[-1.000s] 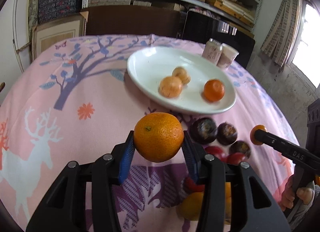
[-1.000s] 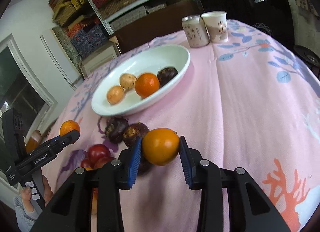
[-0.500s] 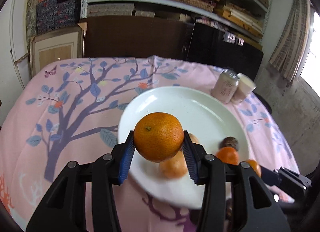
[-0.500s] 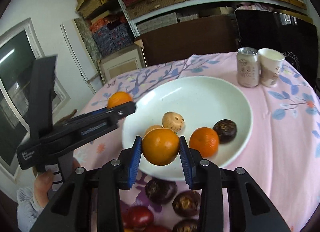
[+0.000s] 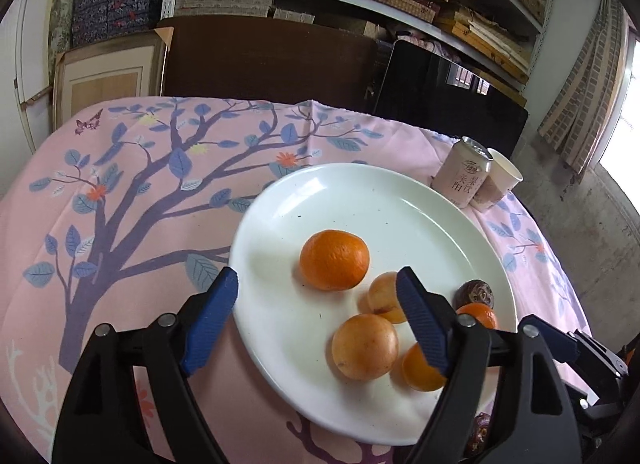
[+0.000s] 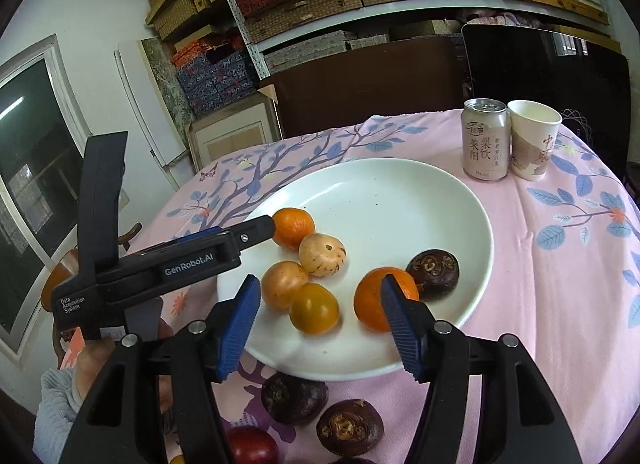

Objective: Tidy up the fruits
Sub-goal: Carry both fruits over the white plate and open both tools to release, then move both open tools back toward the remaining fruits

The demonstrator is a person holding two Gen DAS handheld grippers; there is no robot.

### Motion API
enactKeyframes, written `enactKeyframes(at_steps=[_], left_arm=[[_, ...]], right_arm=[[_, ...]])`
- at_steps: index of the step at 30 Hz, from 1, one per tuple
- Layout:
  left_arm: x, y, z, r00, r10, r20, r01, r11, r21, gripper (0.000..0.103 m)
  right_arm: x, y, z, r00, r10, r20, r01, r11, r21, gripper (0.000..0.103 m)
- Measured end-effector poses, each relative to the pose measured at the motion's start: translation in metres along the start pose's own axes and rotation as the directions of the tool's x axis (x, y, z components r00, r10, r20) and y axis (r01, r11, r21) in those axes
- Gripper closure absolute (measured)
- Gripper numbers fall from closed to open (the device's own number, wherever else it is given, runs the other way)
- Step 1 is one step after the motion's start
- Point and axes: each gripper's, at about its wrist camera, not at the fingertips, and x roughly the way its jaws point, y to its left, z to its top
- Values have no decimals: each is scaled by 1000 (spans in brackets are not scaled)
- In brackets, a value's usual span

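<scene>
Both grippers have let go since half a second ago. The left gripper (image 5: 316, 288), then clamped on a mandarin (image 5: 334, 259), now has its blue pads spread wide with nothing between them, and that mandarin sits on the white plate (image 5: 360, 199) just past the fingertips, near the plate's centre. The right gripper (image 6: 320, 298) has likewise released its yellow-orange fruit (image 6: 314, 308), which now rests on the plate at about 7 o'clock, touching a paler round fruit (image 6: 283, 284); its jaws stand wide apart and empty.

In the right wrist view, a speckled tan fruit (image 6: 322, 254) lies at 9 o'clock on the plate, a second mandarin (image 6: 380, 298) at 5 o'clock, and a dark wrinkled fruit (image 6: 433, 274) touches it at 4 o'clock. More dark and red fruits (image 6: 294, 396) lie on the pink tree-print tablecloth (image 6: 560, 272) below the plate's near rim.

The left gripper's body reads "GenRobot.AI" and "Data Acquisition System". The pink can (image 6: 485, 138) at 1 o'clock carries Chinese characters, among them "莱阳" and "梨饮"; the paper cup (image 6: 532, 139) touching it shows a red "中".
</scene>
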Motion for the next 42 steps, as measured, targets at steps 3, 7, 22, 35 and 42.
enactKeyframes(at_steps=[3, 7, 22, 35, 42], left_arm=[[-10, -4, -3, 1000, 16, 11, -16, 1000, 14, 24], [-31, -11, -15, 999, 40, 21, -41, 999, 27, 22], [-119, -33, -126, 998, 66, 13, -67, 986, 155, 9], [-151, -29, -180, 998, 42, -53, -31, 981, 190, 8], [-134, -38, -182, 993, 83, -87, -60, 968, 245, 8]], right_arm=[[-9, -3, -6, 1000, -10, 9, 9, 1000, 12, 39], [-26, -11, -14, 998, -39, 41, 38, 999, 29, 35], [-90, -74, -69, 992, -96, 82, 70, 958, 279, 18], [-86, -77, -70, 995, -71, 72, 46, 952, 302, 17], [-85, -68, -71, 996, -63, 67, 43, 963, 268, 17]])
